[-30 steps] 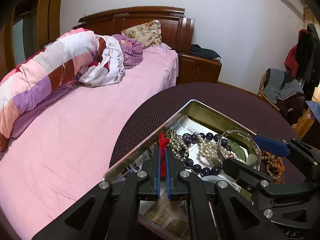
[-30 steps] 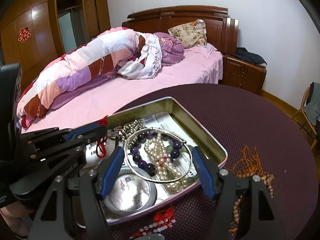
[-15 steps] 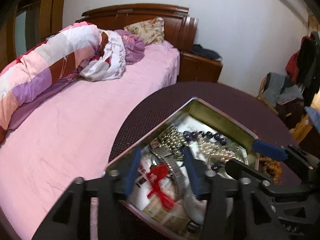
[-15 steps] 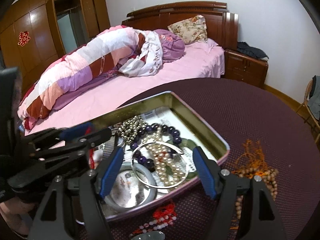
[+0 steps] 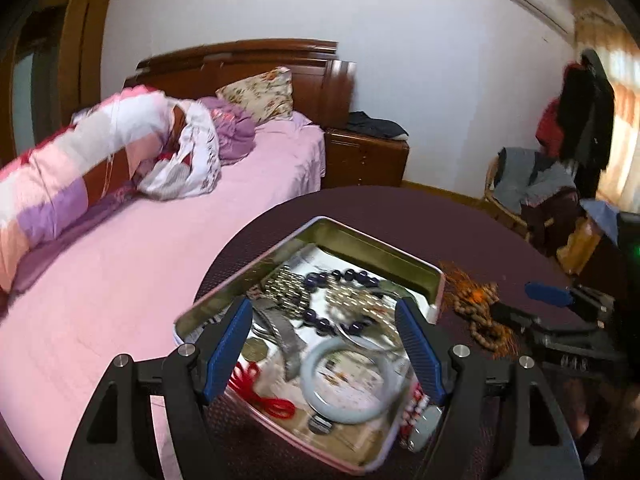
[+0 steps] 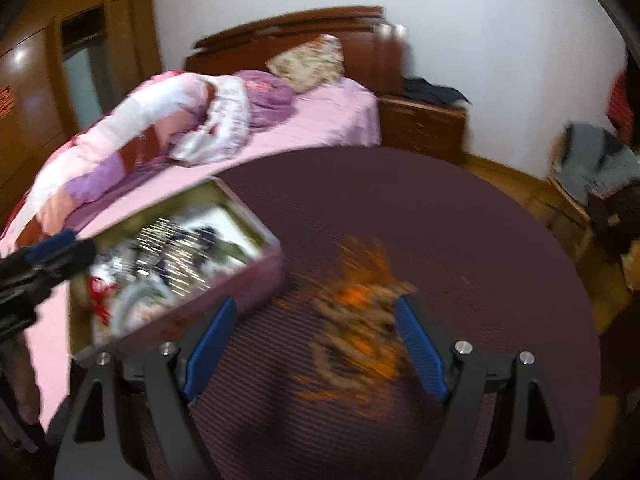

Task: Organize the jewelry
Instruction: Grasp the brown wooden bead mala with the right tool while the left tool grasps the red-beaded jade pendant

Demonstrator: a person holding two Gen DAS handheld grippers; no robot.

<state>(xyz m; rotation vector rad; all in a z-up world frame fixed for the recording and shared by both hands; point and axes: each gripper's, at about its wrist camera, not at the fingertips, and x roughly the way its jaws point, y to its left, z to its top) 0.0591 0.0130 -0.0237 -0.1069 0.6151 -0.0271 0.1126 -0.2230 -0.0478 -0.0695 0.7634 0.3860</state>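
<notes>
Red cord now lies in the tin, dropped by left hand-held gripper, jaws opening w/ nothing btwn. Right hand-held gripper, jaws also opening & empty, has swung over wooden beads on counter, prob next pick.

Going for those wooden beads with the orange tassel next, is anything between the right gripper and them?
Nothing visible. The wooden bead string lies on bare tablecloth just ahead of the right gripper, whose empty jaws are opening; the tin sits off to its left.
</notes>
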